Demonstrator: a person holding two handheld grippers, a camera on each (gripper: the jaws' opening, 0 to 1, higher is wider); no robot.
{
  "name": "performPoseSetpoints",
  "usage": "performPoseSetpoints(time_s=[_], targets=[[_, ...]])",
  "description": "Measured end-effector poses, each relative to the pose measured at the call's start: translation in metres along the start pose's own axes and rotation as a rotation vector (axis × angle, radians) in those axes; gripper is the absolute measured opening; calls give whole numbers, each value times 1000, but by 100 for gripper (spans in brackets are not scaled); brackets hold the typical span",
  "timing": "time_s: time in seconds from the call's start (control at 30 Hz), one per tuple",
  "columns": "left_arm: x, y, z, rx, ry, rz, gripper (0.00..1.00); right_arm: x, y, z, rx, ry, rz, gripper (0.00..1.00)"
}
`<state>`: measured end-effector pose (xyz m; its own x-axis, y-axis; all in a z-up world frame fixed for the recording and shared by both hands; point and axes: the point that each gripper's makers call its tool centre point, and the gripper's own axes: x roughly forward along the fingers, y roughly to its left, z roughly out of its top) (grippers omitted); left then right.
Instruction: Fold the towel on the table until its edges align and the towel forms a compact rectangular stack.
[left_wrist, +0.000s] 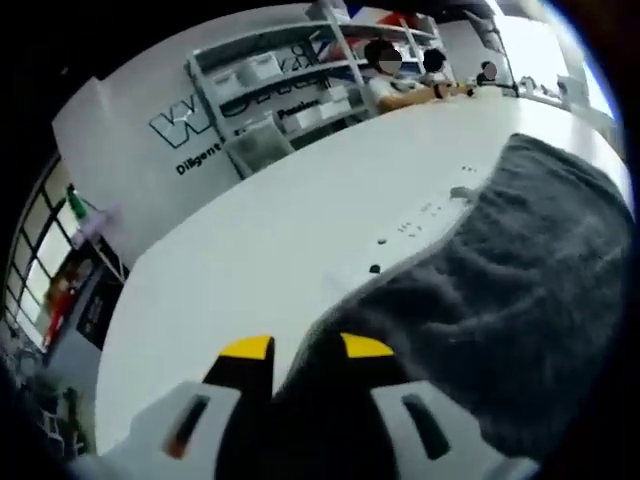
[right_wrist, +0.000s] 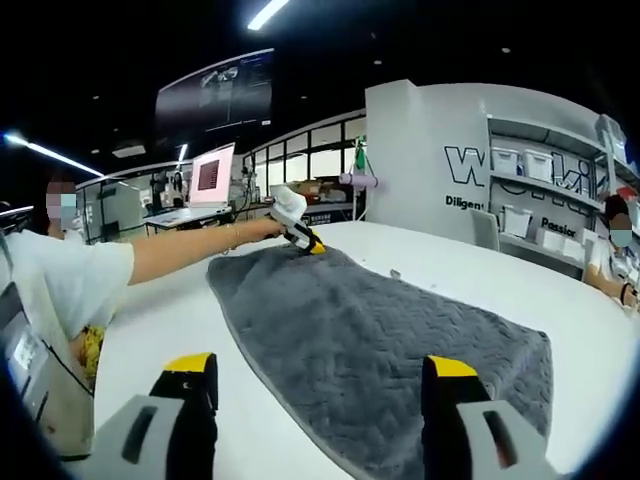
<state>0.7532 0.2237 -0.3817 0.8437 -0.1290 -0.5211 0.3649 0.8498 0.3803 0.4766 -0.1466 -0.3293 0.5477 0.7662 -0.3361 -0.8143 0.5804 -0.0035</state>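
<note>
While its plush, chevron-quilted grey pile lies flat across the frame's middle, the towel (right_wrist: 390, 350) covers the smooth white counter (right_wrist: 520, 275); the left gripper (left_wrist: 305, 350) pinches its far corner, the right gripper (right_wrist: 315, 375) gapes wide, empty.

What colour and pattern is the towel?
Dark grey towel with a zigzag chevron weave, clearest in the right gripper view.

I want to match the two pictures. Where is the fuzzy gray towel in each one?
Left gripper view: the gray towel covers the right and lower part, its near corner running between that gripper's yellow-tipped fingers.
Right gripper view: the towel lies spread across the middle of the white table, with the left gripper at its far corner.
Shared landmark: the white wall with big letters.
</note>
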Motion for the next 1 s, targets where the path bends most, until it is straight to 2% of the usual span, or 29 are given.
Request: performPoseSetpoints(time_s=[0.1,0.17,0.3,0.37,0.43,0.47,0.6,0.67,0.77,0.83,1.0], targets=[[-5,5,6,-26,-39,21,40,1,1,0,-4,3,4,87],[-14,5,11,-63,-74,12,46,1,3,-1,-5,4,9,87],[-19,22,22,-84,-108,16,62,1,2,-2,-2,7,9,87],[-29,19,20,-83,-116,12,65,1,2,-3,1,7,9,87],[-33,22,27,-83,-129,-10,68,1,2,-2,2,5,11,87],[-49,13,24,-93,-143,-15,71,1,2,-2,2,3,12,87],[-85,3,26,-168,-200,-62,80,2,4,-3,3,7,18,87],[-98,16,31,-212,-235,-80,81,3,4,-5,1,15,19,88],[-129,-1,27,-254,-264,-110,86,4,6,-3,-5,13,26,88],[-147,-3,22,-268,-264,-134,89,4,6,-3,-5,12,29,88],[-189,-36,2,-231,-226,-192,96,4,4,-5,-6,21,23,88]])
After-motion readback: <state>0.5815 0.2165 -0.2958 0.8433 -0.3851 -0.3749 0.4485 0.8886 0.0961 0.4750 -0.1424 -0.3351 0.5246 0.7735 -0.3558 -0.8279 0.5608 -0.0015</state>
